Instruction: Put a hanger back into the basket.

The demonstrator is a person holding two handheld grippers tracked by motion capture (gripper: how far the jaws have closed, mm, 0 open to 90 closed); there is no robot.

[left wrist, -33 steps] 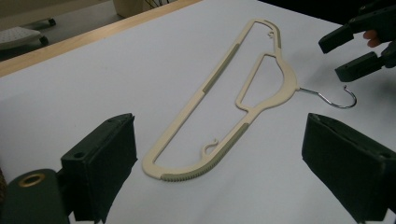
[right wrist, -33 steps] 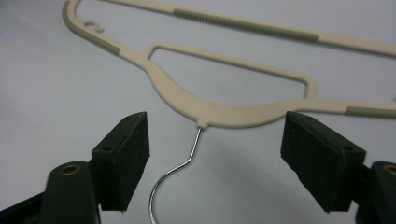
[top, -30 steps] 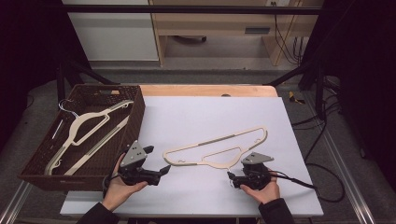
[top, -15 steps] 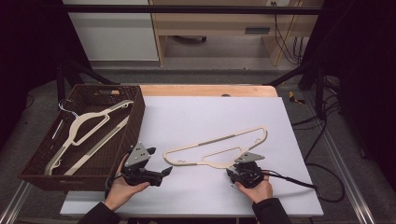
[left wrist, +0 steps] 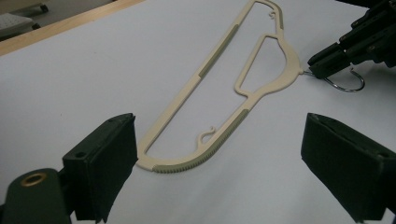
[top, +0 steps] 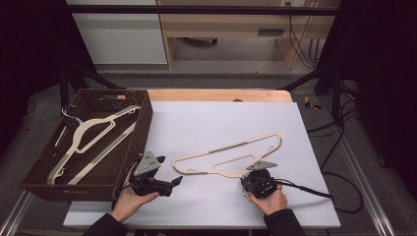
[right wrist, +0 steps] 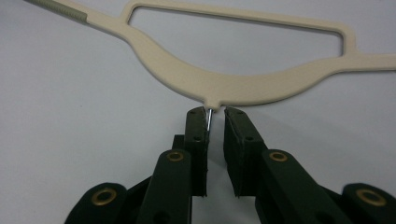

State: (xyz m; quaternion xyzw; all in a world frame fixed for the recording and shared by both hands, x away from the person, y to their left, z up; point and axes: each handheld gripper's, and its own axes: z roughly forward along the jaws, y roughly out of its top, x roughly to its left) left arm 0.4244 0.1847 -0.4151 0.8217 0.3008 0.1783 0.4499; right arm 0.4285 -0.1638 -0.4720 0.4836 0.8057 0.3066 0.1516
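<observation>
I've got the right gripper [right wrist: 215, 114] nearly closed around the flat beige plastic hanger's [top: 231, 156] metal hook [right wrist: 208, 119], left gripper [left wrist: 224, 158] wide open near its left end; lift into the brown wicker basket [top: 142, 129] likely remains.

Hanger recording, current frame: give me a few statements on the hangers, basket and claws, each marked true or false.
1. The cream hanger lies flat on the white table. True.
2. The left claw grips the hanger's end. False: its jaws stand wide open, short of that end.
3. The right claw has the metal hook between its jaws. True, with a gap still showing.
4. The wicker basket holds no hangers. False: hangers lie in it.
</observation>
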